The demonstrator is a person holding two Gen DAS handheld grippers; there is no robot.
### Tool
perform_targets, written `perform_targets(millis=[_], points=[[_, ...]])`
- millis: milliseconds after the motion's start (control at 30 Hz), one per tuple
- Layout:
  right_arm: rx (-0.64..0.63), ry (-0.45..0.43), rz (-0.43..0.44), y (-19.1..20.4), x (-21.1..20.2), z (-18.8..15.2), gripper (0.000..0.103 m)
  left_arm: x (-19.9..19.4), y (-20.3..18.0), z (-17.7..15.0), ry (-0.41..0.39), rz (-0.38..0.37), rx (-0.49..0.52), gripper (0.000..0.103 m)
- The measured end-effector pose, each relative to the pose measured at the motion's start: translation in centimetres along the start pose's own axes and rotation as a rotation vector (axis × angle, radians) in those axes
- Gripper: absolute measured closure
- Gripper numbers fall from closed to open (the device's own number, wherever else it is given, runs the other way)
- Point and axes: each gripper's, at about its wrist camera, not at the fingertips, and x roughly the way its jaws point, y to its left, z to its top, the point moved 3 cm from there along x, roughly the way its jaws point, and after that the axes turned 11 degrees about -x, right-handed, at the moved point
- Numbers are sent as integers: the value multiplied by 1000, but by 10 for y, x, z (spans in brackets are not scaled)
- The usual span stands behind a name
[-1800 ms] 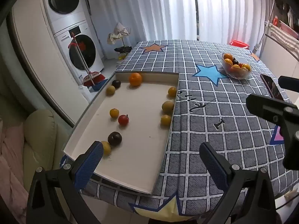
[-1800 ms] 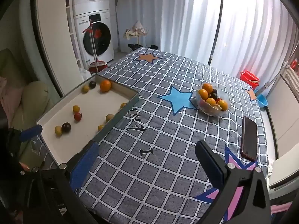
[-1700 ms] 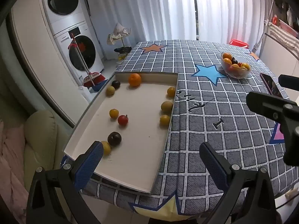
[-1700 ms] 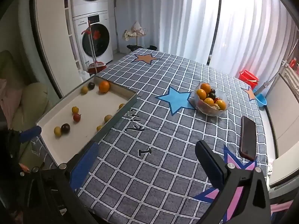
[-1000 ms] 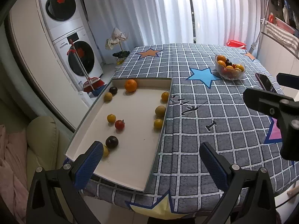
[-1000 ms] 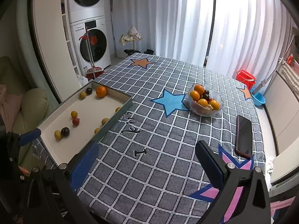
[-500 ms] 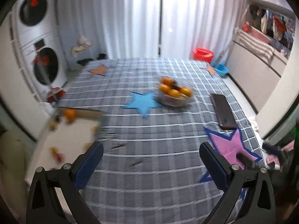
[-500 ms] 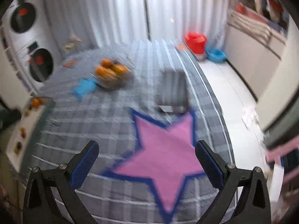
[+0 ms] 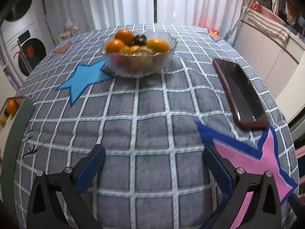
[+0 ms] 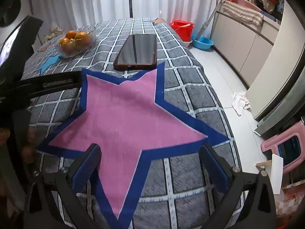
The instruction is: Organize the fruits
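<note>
Now both tools hang wide and empty: the left gripper (image 9: 152,164) over the checked cloth (image 9: 152,114), the right gripper (image 10: 150,160) over the pink star (image 10: 124,110). Far ahead sits the glass bowl (image 9: 140,64) of oranges (image 9: 115,46), phone (image 9: 241,93) to its right; a tray (image 9: 13,133) edges the left.

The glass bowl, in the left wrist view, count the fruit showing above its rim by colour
Glass bowl, fruit showing above the rim:
Large orange fruits: 3
Dark plum-coloured fruit: 1
Smaller orange-yellow fruits: 2
Total: 6
More fruit lies lower, blurred through the glass, not counted.
</note>
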Motion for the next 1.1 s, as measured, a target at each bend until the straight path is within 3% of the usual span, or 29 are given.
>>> perform_targets(millis=[200,1100], points=[[5,-48,-18,0,-3,-5,0,11,0,1,-2,0,5,0],[-3,-48,-13,0,-2,-3,0,10,-1,2,1,1,5,0]])
